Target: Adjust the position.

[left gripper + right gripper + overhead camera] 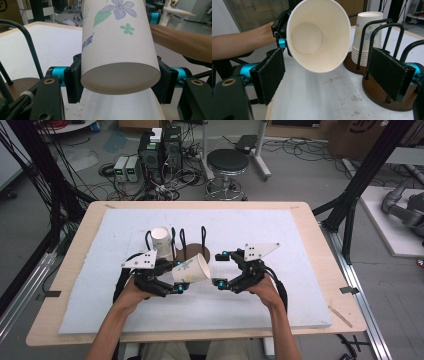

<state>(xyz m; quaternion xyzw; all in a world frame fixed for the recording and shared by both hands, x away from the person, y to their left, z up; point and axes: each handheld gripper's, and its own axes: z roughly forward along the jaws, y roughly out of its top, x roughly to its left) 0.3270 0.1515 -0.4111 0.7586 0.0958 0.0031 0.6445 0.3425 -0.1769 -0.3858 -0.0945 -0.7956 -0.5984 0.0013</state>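
Observation:
A white paper cup point(192, 269) printed with flowers lies sideways in the air, its mouth toward my right gripper point(220, 269). My left gripper point(179, 276) is shut on the cup near its base point(117, 45), one pad point(73, 82) on each side. The right gripper point(332, 75) stands open just in front of the cup's mouth point(317, 35), touching nothing. A stack of matching cups point(161, 240) stands upside down in a black wire cup holder point(192, 247) with a brown wooden base, just behind the grippers. That stack point(365, 37) is also in the right gripper view.
A white foam mat point(260, 227) covers most of the wooden table point(310, 210). The holder's wire loops point(387, 32) and base point(374, 92) sit close beside the right gripper's far jaw. On the floor beyond the table are a stool point(227, 162), electronics boxes and cables.

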